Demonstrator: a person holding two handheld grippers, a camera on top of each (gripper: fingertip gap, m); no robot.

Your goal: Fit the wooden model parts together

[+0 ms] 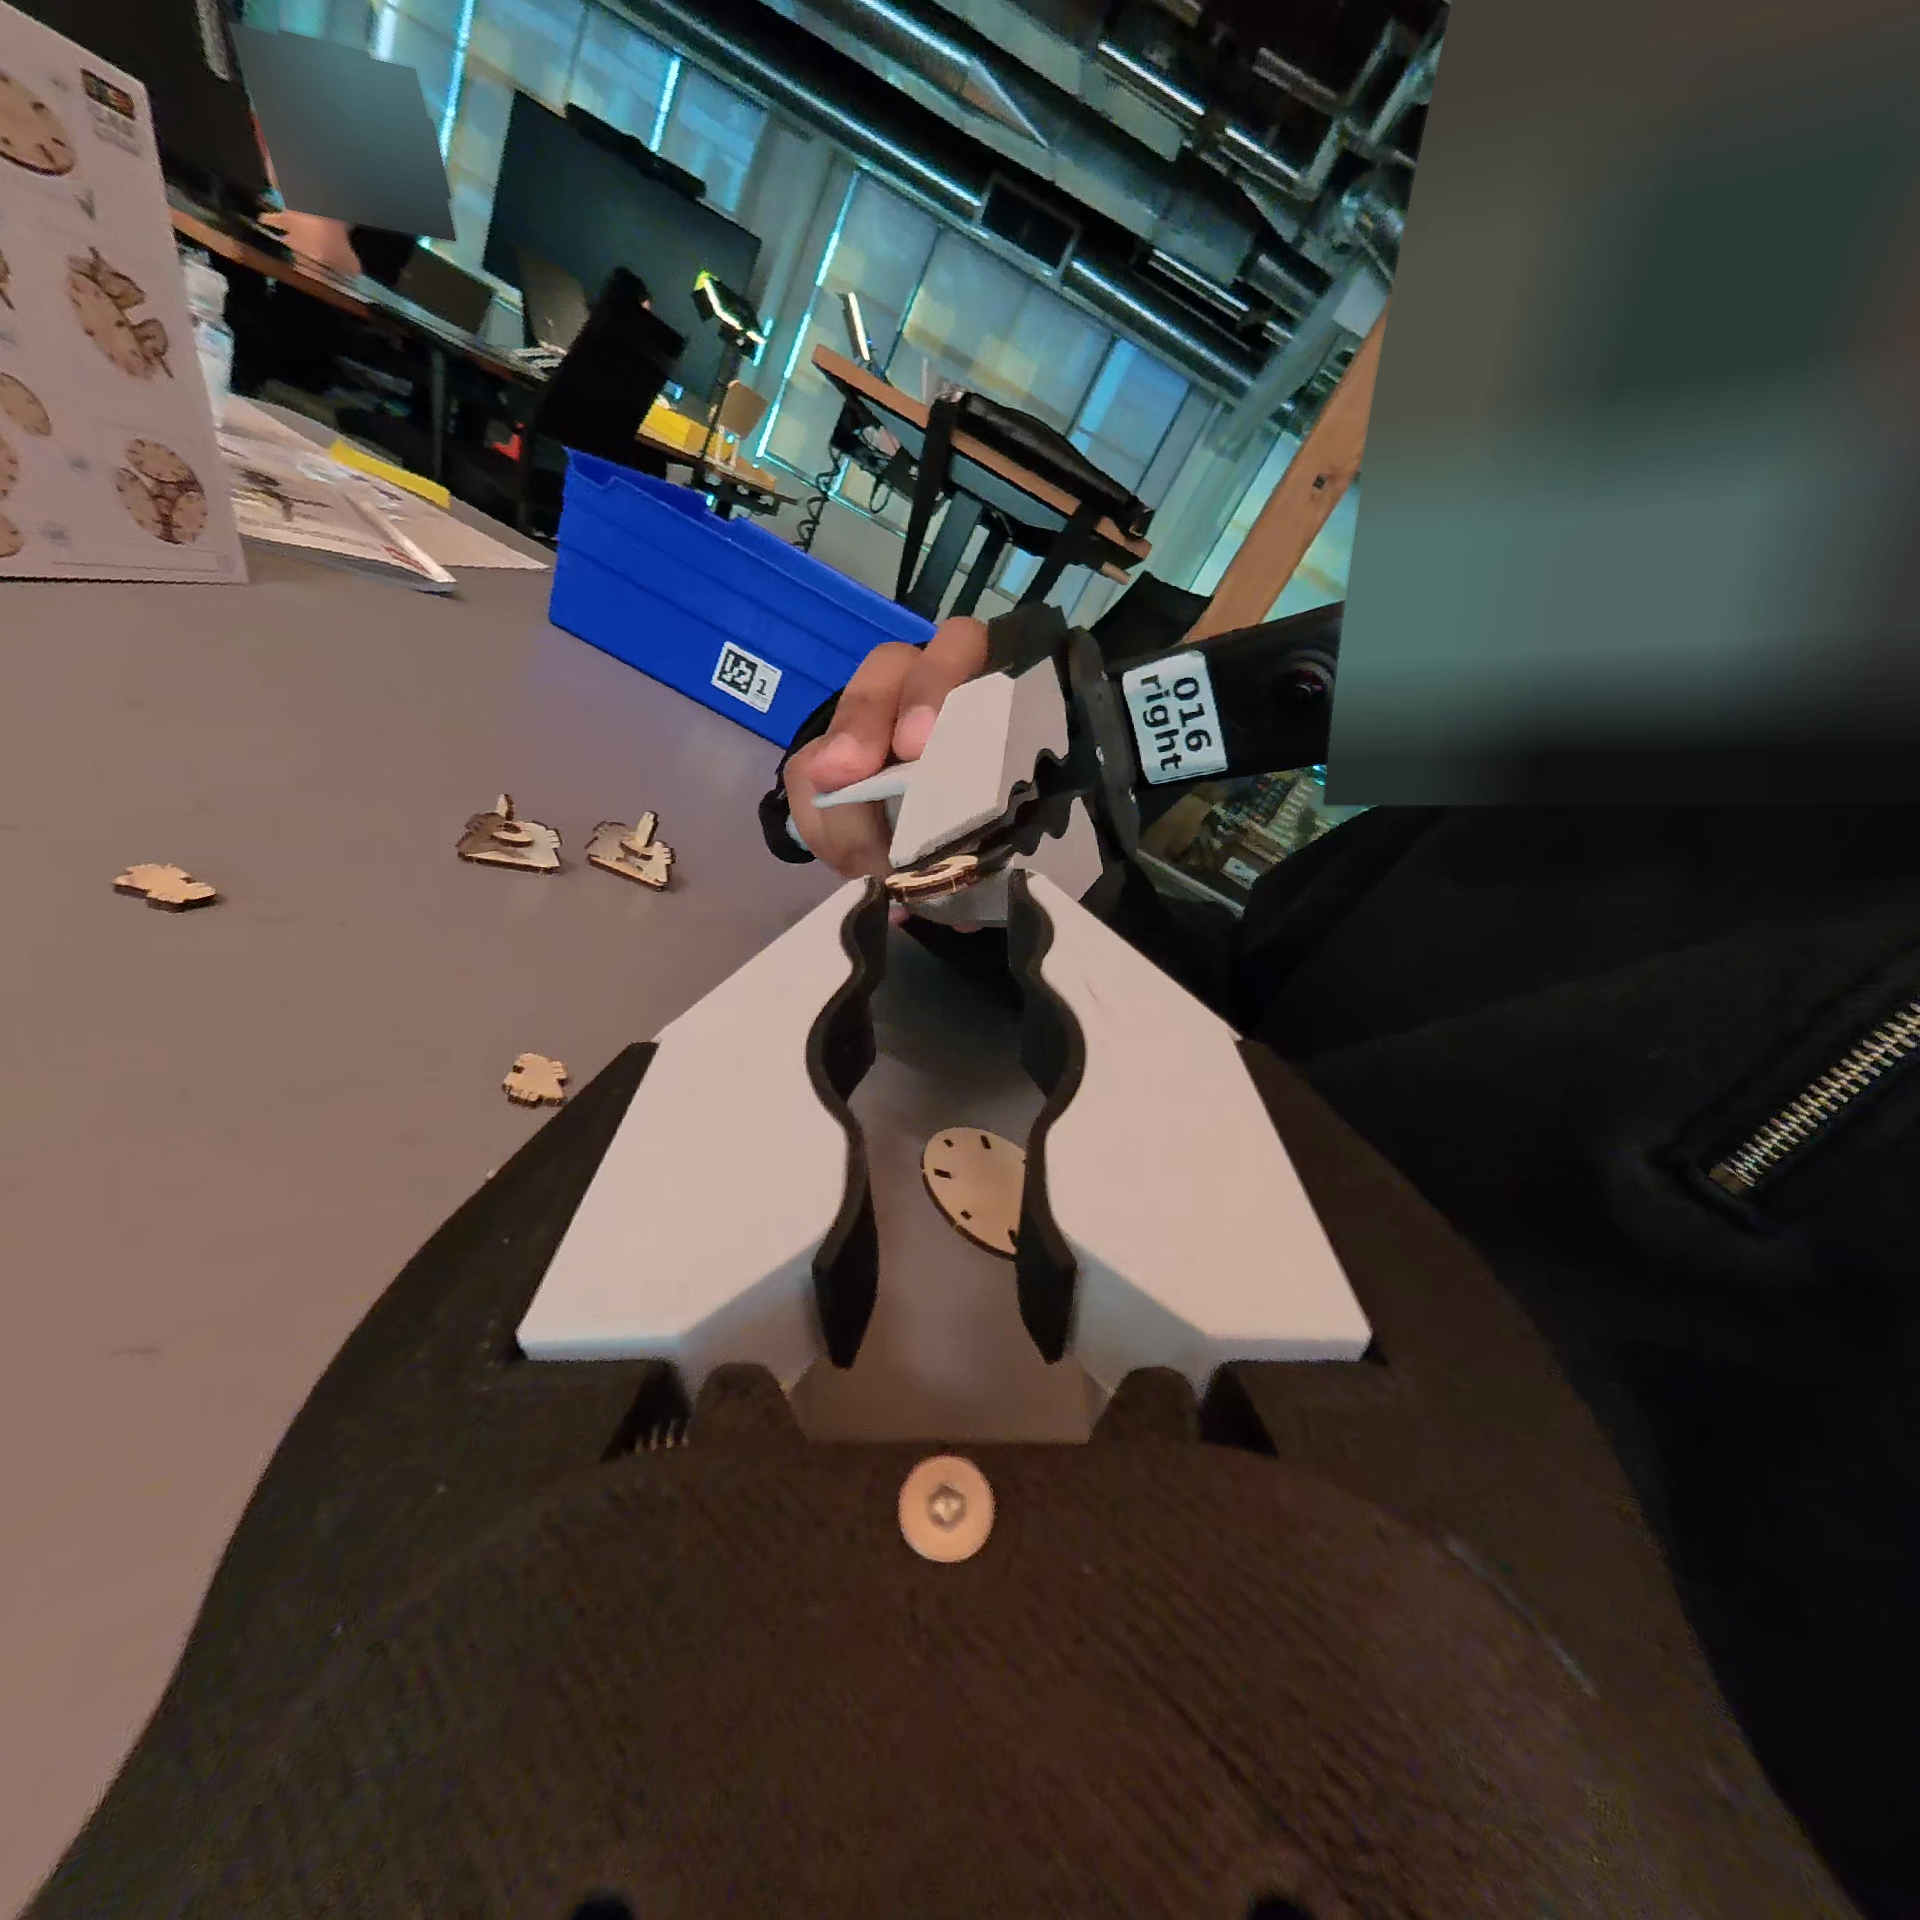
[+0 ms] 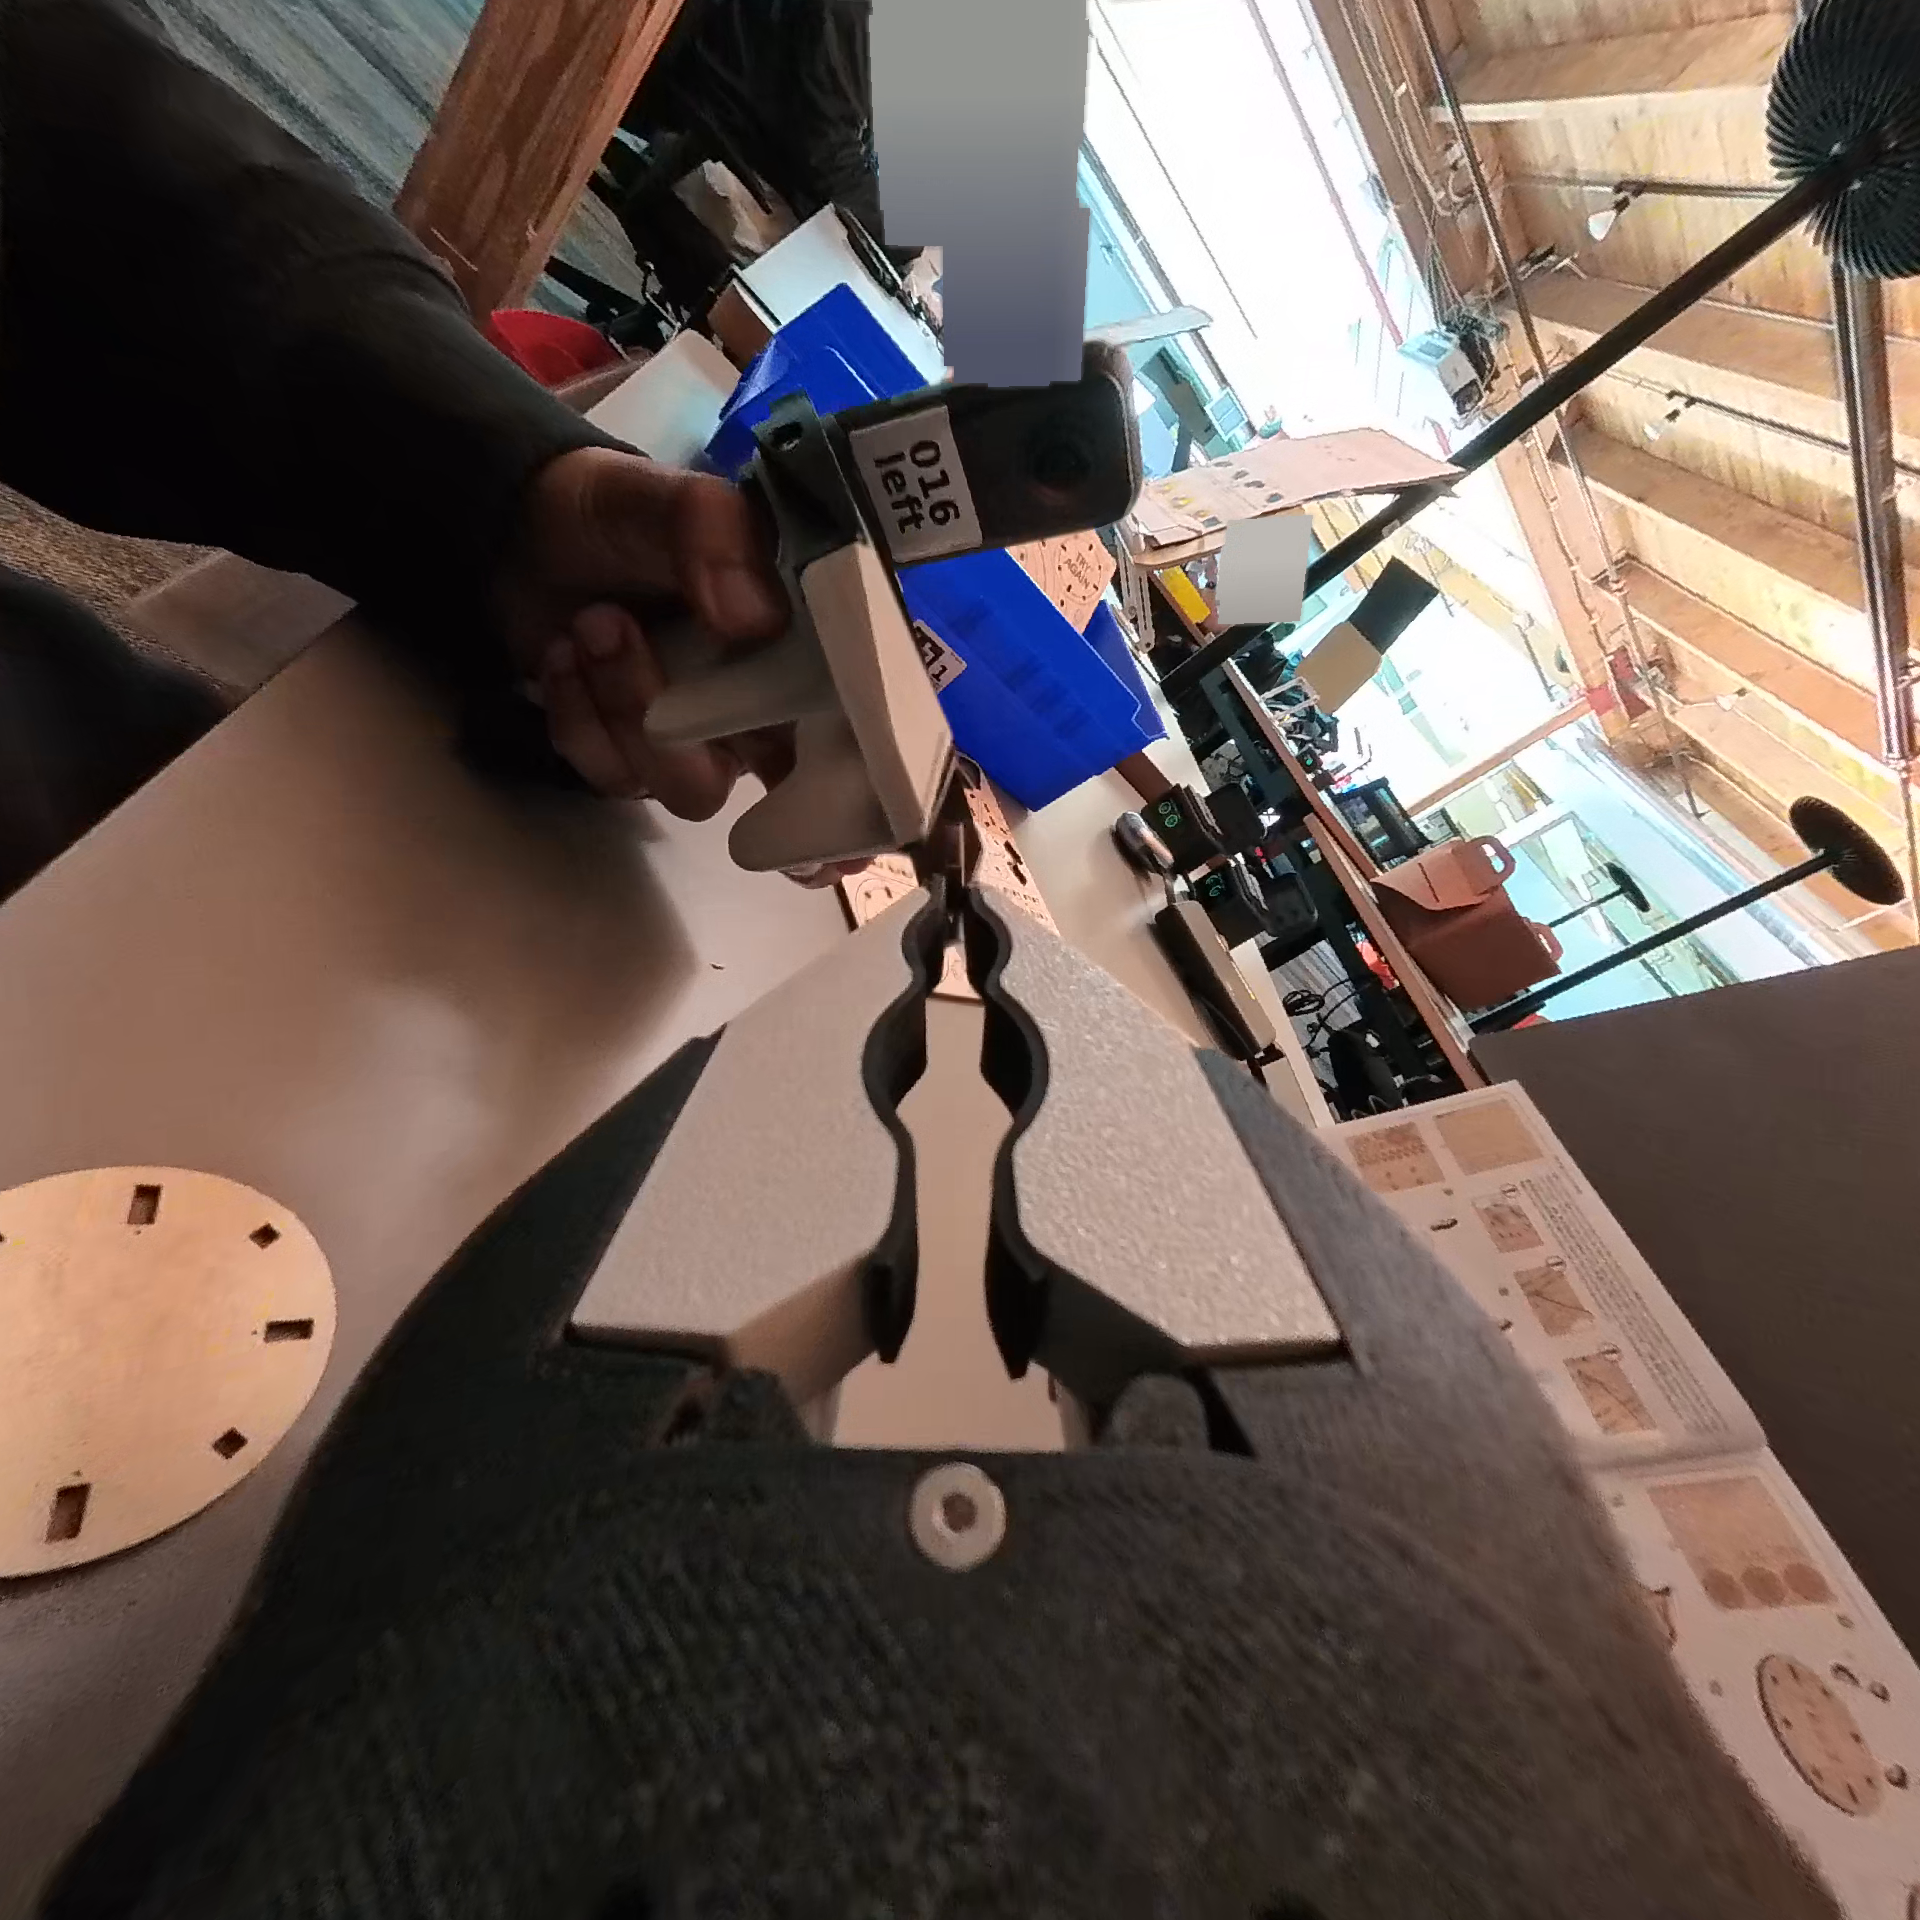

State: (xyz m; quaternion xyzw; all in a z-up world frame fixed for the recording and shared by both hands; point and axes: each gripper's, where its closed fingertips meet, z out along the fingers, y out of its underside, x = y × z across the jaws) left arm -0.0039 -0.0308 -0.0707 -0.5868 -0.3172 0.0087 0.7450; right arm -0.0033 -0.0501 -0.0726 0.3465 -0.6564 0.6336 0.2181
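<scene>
In the left wrist view my right gripper (image 1: 940,864) comes in from the upper right and is shut on a small flat wooden ring-shaped piece (image 1: 928,880). My left gripper (image 1: 951,894) is open. Its two fingertips stand on either side of that piece; the left fingertip (image 1: 876,904) is at its edge and the right one stands apart from it. In the right wrist view my right gripper (image 2: 951,920) has its tips closed on the piece, seen edge-on, and the left gripper (image 2: 951,842) meets it from above. A round slotted wooden disc (image 1: 977,1190) lies on the grey table (image 1: 312,1039) below.
Two small wooden assemblies (image 1: 509,836) (image 1: 631,850) and loose wooden pieces (image 1: 164,886) (image 1: 535,1077) lie on the table to the left. A blue bin (image 1: 707,603) stands behind. Instruction sheets (image 1: 94,343) stand at the far left. A person's dark jacket (image 1: 1662,1143) fills the right. My two grippers' fingertips are within a few centimetres of each other.
</scene>
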